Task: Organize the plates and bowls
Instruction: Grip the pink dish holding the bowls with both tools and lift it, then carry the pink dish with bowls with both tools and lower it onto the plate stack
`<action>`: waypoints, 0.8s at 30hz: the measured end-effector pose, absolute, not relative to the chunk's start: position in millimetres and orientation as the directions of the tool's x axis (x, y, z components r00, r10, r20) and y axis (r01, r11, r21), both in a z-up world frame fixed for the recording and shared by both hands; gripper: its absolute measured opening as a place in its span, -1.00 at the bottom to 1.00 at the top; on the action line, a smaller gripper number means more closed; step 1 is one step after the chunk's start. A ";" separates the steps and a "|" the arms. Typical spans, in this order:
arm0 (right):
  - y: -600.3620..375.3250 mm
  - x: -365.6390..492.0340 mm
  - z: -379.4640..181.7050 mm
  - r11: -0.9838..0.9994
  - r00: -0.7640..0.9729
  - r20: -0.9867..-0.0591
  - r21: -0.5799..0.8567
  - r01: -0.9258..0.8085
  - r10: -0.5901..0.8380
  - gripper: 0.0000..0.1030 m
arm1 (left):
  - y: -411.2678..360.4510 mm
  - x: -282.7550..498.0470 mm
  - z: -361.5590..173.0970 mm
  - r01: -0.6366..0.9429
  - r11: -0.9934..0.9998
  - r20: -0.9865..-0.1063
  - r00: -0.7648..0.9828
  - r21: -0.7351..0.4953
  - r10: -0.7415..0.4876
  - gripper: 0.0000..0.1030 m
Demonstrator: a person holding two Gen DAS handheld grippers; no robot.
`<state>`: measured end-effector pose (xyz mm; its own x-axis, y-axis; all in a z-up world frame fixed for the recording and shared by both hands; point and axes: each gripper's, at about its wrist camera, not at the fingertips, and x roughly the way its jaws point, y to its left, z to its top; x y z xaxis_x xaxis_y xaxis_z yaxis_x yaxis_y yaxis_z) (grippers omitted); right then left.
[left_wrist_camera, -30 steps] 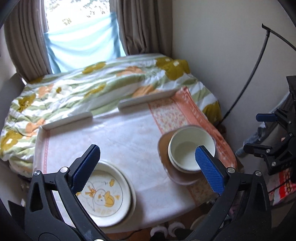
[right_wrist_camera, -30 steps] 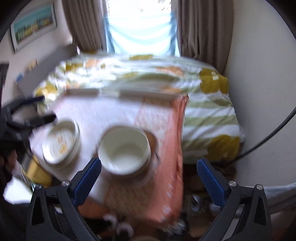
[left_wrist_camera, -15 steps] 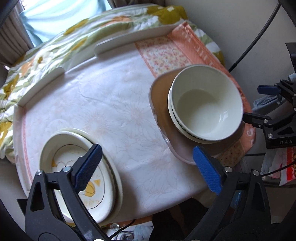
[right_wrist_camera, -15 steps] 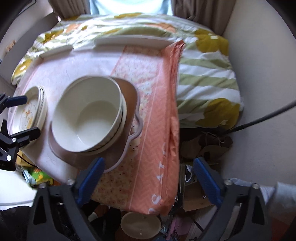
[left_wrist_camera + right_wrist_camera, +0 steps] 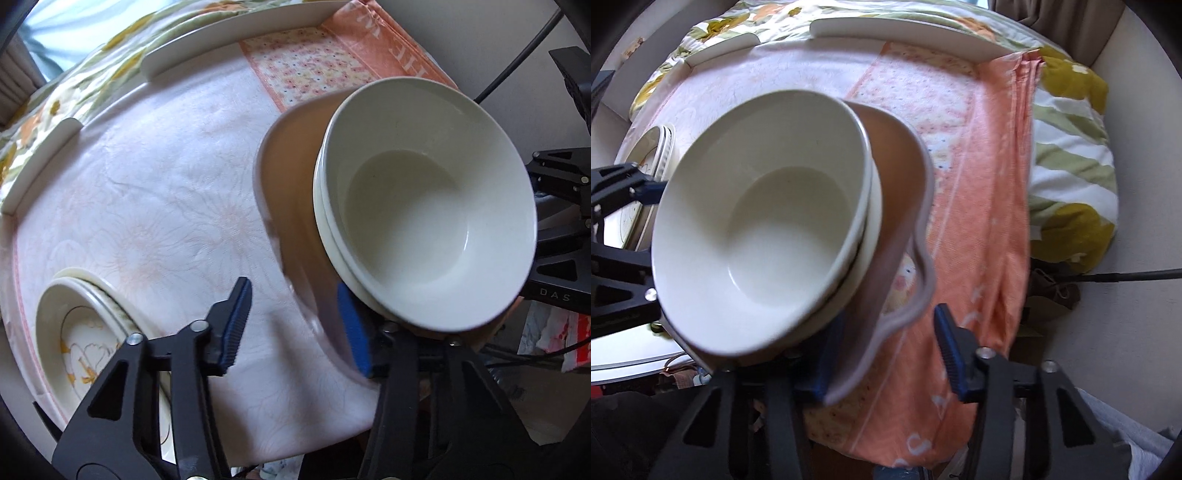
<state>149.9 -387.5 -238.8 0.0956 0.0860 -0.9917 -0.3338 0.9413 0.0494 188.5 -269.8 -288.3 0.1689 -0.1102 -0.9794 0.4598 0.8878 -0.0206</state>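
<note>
Both grippers have come in close vs 0.5 s ago. L gripper (image 5: 295,325) is open, its jaws straddling the brown tray's (image 5: 291,177) near rim. R gripper (image 5: 890,354) is open too, astride the tray rim at 6 o'clock. Stacked white bowls (image 5: 424,229) sit on the tray. Plates (image 5: 74,332) lie at 8 o'clock in L view, on the tablecloth (image 5: 159,206).

Both wrist views close, opposite sides, share bowls (image 5: 424,206).
</note>
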 end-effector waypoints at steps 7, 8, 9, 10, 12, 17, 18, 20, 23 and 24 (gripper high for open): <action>-381.9 151.6 -245.4 0.930 0.093 -0.976 0.156 -0.333 0.197 -0.65 | -280.1 186.9 -296.7 0.466 0.882 -0.969 0.177 -0.072 -0.172 -0.81; -380.0 151.2 -245.1 0.927 0.096 -0.975 0.155 -0.343 0.199 -0.69 | -280.4 187.3 -296.6 0.462 0.884 -0.967 0.185 -0.070 -0.173 -0.81; -377.9 150.4 -244.8 0.921 0.100 -0.973 0.160 -0.355 0.207 -0.74 | -280.3 188.2 -296.7 0.459 0.886 -0.966 0.190 -0.071 -0.176 -0.81; -375.6 149.5 -244.7 0.917 0.102 -0.971 0.166 -0.363 0.216 -0.74 | -280.0 189.5 -296.4 0.456 0.887 -0.964 0.195 -0.072 -0.178 -0.82; -373.5 148.1 -244.1 0.915 0.111 -0.970 0.163 -0.368 0.218 -0.74 | -279.7 190.4 -295.0 0.458 0.887 -0.963 0.204 -0.064 -0.175 -0.83; -369.1 146.6 -242.7 0.918 0.128 -0.965 0.169 -0.360 0.228 -0.74 | -284.0 190.8 -291.8 0.468 0.883 -0.960 0.238 -0.018 -0.146 -0.83; -371.9 148.9 -242.2 0.917 0.129 -0.965 0.168 -0.362 0.228 -0.75 | -283.2 190.5 -290.9 0.464 0.886 -0.959 0.241 -0.019 -0.147 -0.83; -373.9 152.6 -242.5 0.916 0.132 -0.964 0.168 -0.365 0.230 -0.75 | -283.4 188.6 -288.4 0.462 0.887 -0.957 0.249 -0.014 -0.145 -0.83; -375.4 156.8 -239.6 0.913 0.141 -0.963 0.164 -0.372 0.230 -0.75 | -283.7 187.4 -281.4 0.459 0.889 -0.954 0.264 -0.006 -0.143 -0.83; -374.9 157.9 -235.8 0.912 0.148 -0.962 0.159 -0.378 0.229 -0.75 | -283.0 186.8 -277.3 0.456 0.890 -0.952 0.271 -0.005 -0.144 -0.83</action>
